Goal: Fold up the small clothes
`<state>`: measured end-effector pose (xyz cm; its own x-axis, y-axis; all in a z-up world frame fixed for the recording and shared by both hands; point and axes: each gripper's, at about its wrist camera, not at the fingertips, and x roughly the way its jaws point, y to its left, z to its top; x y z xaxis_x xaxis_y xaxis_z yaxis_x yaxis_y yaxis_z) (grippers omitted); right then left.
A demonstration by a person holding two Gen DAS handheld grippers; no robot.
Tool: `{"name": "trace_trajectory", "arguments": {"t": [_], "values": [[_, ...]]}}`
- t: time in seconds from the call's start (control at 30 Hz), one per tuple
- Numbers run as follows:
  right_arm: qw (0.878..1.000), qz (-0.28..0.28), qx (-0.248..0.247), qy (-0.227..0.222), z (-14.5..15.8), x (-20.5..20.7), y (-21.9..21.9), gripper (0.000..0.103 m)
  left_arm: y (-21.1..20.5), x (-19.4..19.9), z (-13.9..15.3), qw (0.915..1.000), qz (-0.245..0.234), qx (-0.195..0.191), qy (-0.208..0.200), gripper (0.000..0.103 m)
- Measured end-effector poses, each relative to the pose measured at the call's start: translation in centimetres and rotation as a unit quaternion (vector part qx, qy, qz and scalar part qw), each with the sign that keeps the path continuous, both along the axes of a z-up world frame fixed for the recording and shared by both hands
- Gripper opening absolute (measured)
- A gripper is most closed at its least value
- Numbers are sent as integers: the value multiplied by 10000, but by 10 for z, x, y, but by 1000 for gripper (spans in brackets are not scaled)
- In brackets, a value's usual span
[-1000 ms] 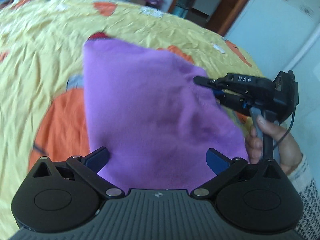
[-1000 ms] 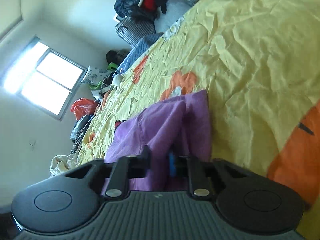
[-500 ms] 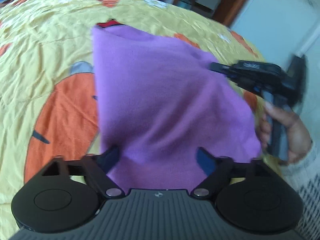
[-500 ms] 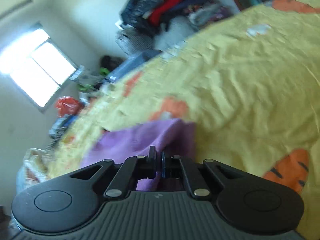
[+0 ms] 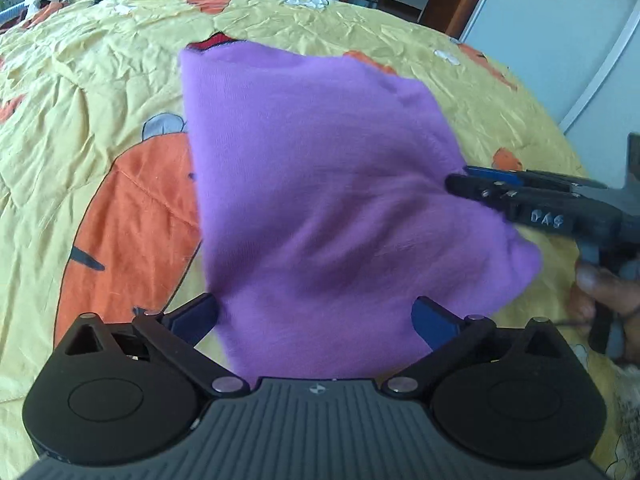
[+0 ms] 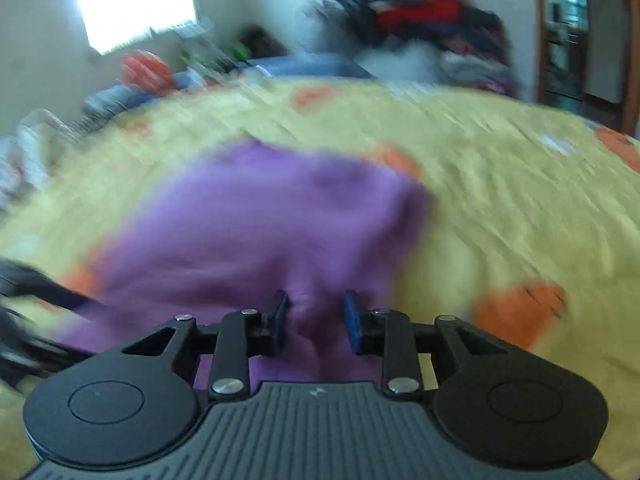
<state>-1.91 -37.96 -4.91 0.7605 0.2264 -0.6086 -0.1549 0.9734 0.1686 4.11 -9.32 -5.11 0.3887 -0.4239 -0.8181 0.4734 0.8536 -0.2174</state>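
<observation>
Nearest me, my left gripper stands spread wide over the near edge of the purple garment, which lies folded on the yellow bedspread, partly over its big orange print; the cloth runs between those two fingers, but neither pad presses it, so that tong is released. My right gripper has just been opening: its jaws now stand part-way apart with a hump of purple cloth rising between them, and as far as the blurred picture lets me judge the pads no longer pinch it. From the left camera that same tool reaches in from the right, its tips at the garment's right-hand edge, with the person's hand on its handle. I judge the step in hand to be letting go of the fold just laid. To do it well I would open the right jaws fully before drawing back, pull away level and along the fold line so no cloth snags on a pad, and keep the left tong low to steady the near edge. Of containers I see none; farther off, a pile of clothes lies loose beyond the bed, in nothing I can make out.
</observation>
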Motion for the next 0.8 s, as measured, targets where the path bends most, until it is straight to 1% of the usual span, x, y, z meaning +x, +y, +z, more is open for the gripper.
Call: {"name": "trace_trajectory", "arguments": {"t": [0.03,0.07,0.1,0.13,0.17,0.2,0.23,0.27,0.3,0.37,0.4,0.43,0.47,0.5,0.57,0.6,0.7,0.77,0.8], "values": [[9989,-75,457,53,-3,-1,-16,32,7,3,1,9998,77,-123,108,102],[9970,-178,749,121,-1,-2,-27,36,16,7,2,9993,169,-258,188,103],[9971,-242,720,97,4,-5,-31,41,25,13,3,9985,317,-391,236,103],[9973,-267,678,29,9,-9,-32,41,37,20,5,9965,476,-623,295,103],[9959,-332,837,-7,14,-12,-35,44,49,31,5,9926,648,-933,439,103],[9923,-368,1179,1,15,-12,-43,55,59,43,4,9870,838,-1197,668,103],[9877,-370,1516,53,14,-11,-50,63,66,55,4,9824,894,-1414,835,103],[9829,-341,1803,150,11,-7,-56,76,68,68,5,9786,824,-1643,921,103],[9789,-251,2013,259,7,0,-61,78,67,82,5,9765,742,-1767,983,103],[9766,-201,2092,449,-3,16,-66,78,61,106,1,9767,784,-1650,1127,103],[9761,-260,2076,586,-9,25,-68,78,56,117,-2,9735,755,-1727,1296,103],[9739,-159,2203,523,-10,28,-69,78,53,125,-5,9700,706,-1859,1399,103],[9707,-75,2338,553,-12,30,-70,78,50,129,-6,9687,719,-1938,1374,103],[9699,-44,2368,558,-12,33,-69,78,47,132,-7,9685,718,-1961,1358,103],[9730,72,2228,591,-11,37,-59,78,38,135,-7,9662,659,-2037,1434,103],[9755,140,2103,625,-9,38,-52,78,33,134,-7,9670,627,-2009,1433,103],[9895,353,1260,617,0,37,-20,78,13,119,-3,9814,654,-1503,1001,103],[9927,337,1015,560,1,35,-7,77,0,108,-1,9891,660,-1141,650,102],[9934,299,981,522,1,35,-4,71,-8,103,-1,9929,605,-911,468,99]]}}
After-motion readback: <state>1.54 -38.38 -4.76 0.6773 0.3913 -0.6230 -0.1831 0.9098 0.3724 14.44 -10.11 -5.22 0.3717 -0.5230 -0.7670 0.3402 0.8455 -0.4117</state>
